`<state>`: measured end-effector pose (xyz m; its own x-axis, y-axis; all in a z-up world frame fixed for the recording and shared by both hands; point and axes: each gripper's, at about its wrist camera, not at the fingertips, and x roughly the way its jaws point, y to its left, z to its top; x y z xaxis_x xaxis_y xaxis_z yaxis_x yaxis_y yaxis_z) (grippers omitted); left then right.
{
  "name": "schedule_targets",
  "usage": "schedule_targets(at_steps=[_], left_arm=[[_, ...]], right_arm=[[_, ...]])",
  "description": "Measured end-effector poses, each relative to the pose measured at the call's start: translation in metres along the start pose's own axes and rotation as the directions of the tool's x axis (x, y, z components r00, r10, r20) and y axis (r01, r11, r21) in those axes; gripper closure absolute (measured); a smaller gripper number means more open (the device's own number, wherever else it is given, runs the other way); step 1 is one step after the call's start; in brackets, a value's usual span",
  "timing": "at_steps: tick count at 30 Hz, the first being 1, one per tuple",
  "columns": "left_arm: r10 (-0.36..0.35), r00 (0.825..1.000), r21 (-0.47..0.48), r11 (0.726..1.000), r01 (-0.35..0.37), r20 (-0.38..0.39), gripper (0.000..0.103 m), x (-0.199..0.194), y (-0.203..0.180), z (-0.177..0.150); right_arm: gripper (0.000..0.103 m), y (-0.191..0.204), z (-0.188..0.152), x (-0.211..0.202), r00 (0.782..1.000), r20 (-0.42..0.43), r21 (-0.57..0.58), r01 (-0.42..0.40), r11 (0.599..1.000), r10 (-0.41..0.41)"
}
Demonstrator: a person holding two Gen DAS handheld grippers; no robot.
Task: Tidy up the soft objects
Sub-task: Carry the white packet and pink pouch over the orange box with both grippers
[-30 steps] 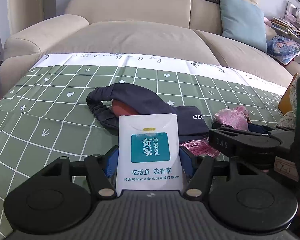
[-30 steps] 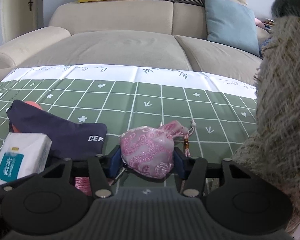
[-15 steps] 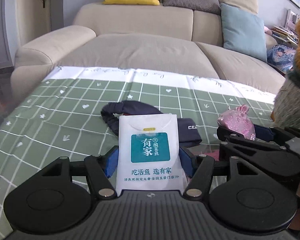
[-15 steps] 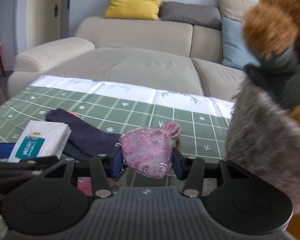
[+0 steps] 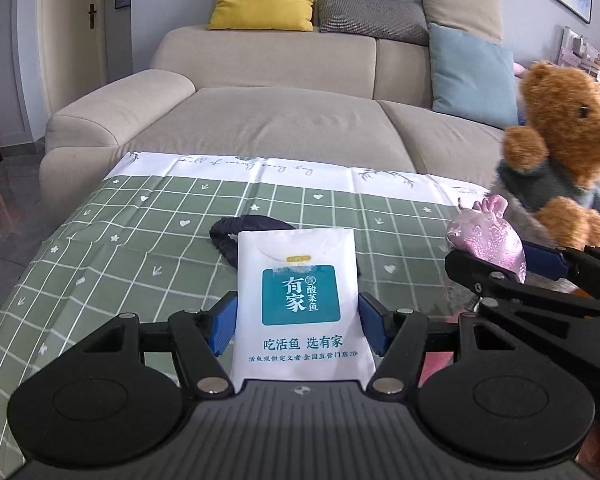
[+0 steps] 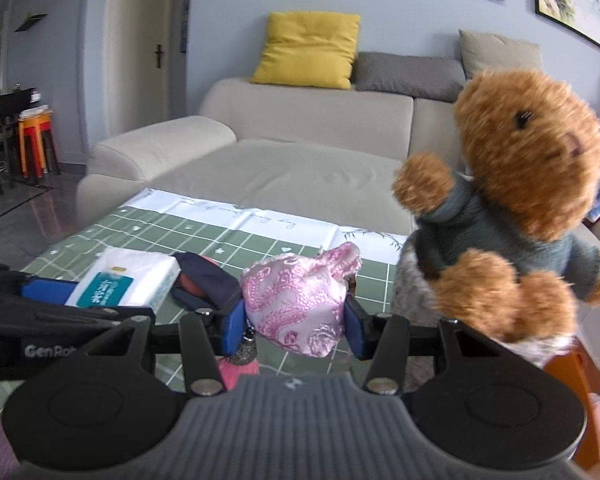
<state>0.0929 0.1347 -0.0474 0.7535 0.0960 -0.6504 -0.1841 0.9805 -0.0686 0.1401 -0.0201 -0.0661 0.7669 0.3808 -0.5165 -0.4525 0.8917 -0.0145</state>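
Left tool [image 5: 297, 322]: blue pads clamped on both sides of a white tissue pack [image 5: 298, 304], which is held clear above the worktop [image 5: 100, 248]. Right tool [image 6: 294, 326]: clenched on a pink brocade pouch [image 6: 298, 300], also held off the surface, its tassel hanging by the left pad. A dark cloth item [image 5: 240, 232] lies on the green checked cover. A brown teddy bear [image 6: 528, 200] stands at the right, near the pouch.
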Motion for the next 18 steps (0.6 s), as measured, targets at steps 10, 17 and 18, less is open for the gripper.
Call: schedule_targets(at_steps=[10, 17, 18], left_arm=[[-0.069, 0.997, 0.052, 0.996, 0.07, -0.017, 0.031, -0.051, -0.035, -0.012], [-0.169, 0.985, 0.099, 0.98, 0.172, -0.03, 0.03, -0.077, -0.073, -0.012], [-0.183, 0.983, 0.111, 0.976, 0.185, -0.03, 0.03, -0.079, -0.08, -0.011]], right_arm=[[0.053, -0.023, -0.012, -0.084, 0.999, -0.004, -0.024, -0.04, 0.999, 0.04], [0.053, -0.058, -0.021, -0.139, 1.0, -0.007, 0.031, -0.008, 0.999, 0.009], [0.053, -0.064, -0.023, -0.147, 1.0, -0.004, 0.037, 0.001, 0.999, -0.001]])
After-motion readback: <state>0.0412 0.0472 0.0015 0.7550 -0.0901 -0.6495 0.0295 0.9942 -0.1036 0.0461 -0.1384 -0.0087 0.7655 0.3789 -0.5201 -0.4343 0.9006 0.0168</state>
